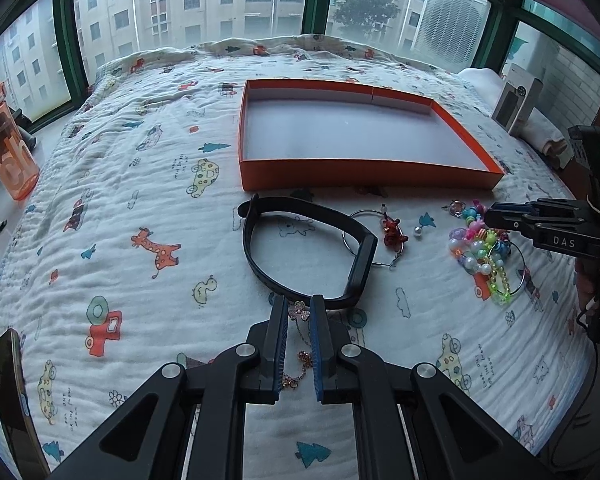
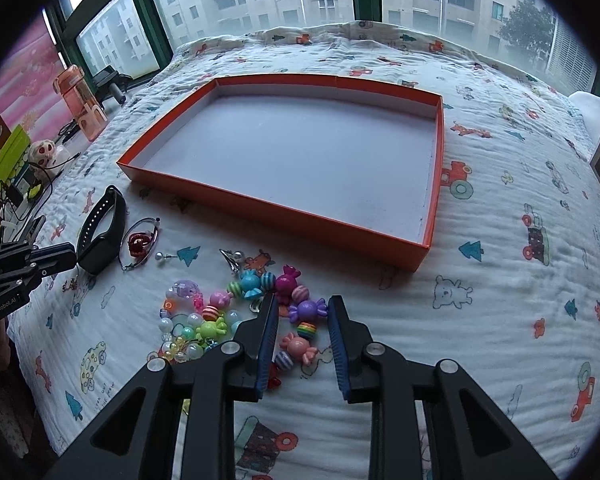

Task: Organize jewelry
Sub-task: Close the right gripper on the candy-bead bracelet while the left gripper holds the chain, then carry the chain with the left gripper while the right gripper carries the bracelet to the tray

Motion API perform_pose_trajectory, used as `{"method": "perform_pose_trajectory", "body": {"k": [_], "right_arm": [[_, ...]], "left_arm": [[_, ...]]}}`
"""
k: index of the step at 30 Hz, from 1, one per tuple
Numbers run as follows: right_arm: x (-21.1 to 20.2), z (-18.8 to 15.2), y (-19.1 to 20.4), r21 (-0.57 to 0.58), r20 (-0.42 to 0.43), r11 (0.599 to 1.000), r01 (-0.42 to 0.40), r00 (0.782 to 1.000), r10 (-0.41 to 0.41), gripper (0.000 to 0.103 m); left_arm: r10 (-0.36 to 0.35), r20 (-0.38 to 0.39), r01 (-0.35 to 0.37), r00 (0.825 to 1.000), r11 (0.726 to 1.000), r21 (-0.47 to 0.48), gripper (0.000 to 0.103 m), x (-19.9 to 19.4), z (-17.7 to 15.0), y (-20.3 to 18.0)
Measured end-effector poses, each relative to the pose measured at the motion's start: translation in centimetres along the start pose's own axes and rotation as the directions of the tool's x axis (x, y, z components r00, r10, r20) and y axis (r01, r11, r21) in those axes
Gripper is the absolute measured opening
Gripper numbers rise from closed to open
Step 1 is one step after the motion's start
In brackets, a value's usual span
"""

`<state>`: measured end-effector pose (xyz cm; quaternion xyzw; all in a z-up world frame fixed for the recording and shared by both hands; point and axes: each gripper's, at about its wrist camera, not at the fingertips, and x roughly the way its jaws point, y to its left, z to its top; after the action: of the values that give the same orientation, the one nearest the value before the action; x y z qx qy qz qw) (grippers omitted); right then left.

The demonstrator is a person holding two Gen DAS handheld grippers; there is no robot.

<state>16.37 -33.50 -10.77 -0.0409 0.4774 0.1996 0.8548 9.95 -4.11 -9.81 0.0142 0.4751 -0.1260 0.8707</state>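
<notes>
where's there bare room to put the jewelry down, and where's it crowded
The orange tray holds nothing, so its whole white floor is free. The quilt right of the tray is bare too. It is crowded in front of the tray: black band, hoop earrings, candy bead bracelet.

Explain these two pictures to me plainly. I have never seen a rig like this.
There is no robot here: a person holds a two-finger gripper in each hand, and each carries a wide-angle camera looking along its fingers. One picture is the left gripper's view, the other the right's.

Both look over a quilted bedspread with an empty orange box tray. In front of it lie a black wristband, hoop earrings with a red charm, a pearl stud and a pile of candy-coloured beads.

The left gripper seems closed on a thin rose-gold chain. The right gripper stands open astride the beads, gripping nothing.
</notes>
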Motion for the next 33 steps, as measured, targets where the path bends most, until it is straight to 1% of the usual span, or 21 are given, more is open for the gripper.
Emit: {"method": "perform_pose_trajectory", "body": {"k": [4, 5, 7, 10, 18, 24, 29, 33], "right_arm": [[0.1, 0.0, 0.3, -0.022, -0.003, 1.000, 0.022, 1.000, -0.022, 0.028], [0.1, 0.0, 0.5, -0.032, -0.003, 0.999, 0.037, 0.999, -0.037, 0.024], [0.1, 0.0, 0.7, -0.043, -0.001, 0.998, 0.052, 0.999, -0.052, 0.024], [0.0, 0.0, 0.6, -0.029, 0.005, 0.998, 0.057, 0.998, -0.057, 0.023], [-3.8, 0.3, 1.5, -0.008, 0.085, 0.998, 0.061, 0.995, -0.060, 0.023], [-7.2, 1.0, 2.9, -0.023, 0.154, 0.999, 0.043, 0.987, -0.039, 0.023], [-9.4, 1.0, 4.1, -0.040, 0.199, 0.997, 0.063, 0.979, -0.054, 0.023], [-10.8, 1.0, 4.6, -0.035, 0.221, 0.997, 0.062, 0.974, -0.052, 0.023]], "left_arm": [[-0.005, 0.006, 0.005, 1.000, 1.000, -0.003, 0.011, -0.2, 0.0, 0.2], [-0.007, 0.010, 0.007, 1.000, 1.000, -0.001, 0.011, -0.2, 0.1, 0.2], [-0.009, 0.021, 0.009, 1.000, 1.000, 0.001, 0.011, -0.6, 0.1, 0.0], [-0.009, 0.038, 0.009, 0.999, 1.000, 0.003, 0.011, -1.4, 0.2, -0.1], [-0.009, 0.110, 0.008, 0.994, 1.000, 0.007, 0.011, -4.7, 0.8, 0.2], [-0.014, 0.183, 0.010, 0.983, 1.000, 0.024, 0.011, -8.4, 1.3, -0.1], [-0.030, 0.235, 0.022, 0.971, 0.999, 0.039, 0.011, -11.3, 1.6, -0.5], [-0.036, 0.268, 0.019, 0.963, 0.998, 0.065, 0.011, -13.4, 1.9, -0.8]]}}
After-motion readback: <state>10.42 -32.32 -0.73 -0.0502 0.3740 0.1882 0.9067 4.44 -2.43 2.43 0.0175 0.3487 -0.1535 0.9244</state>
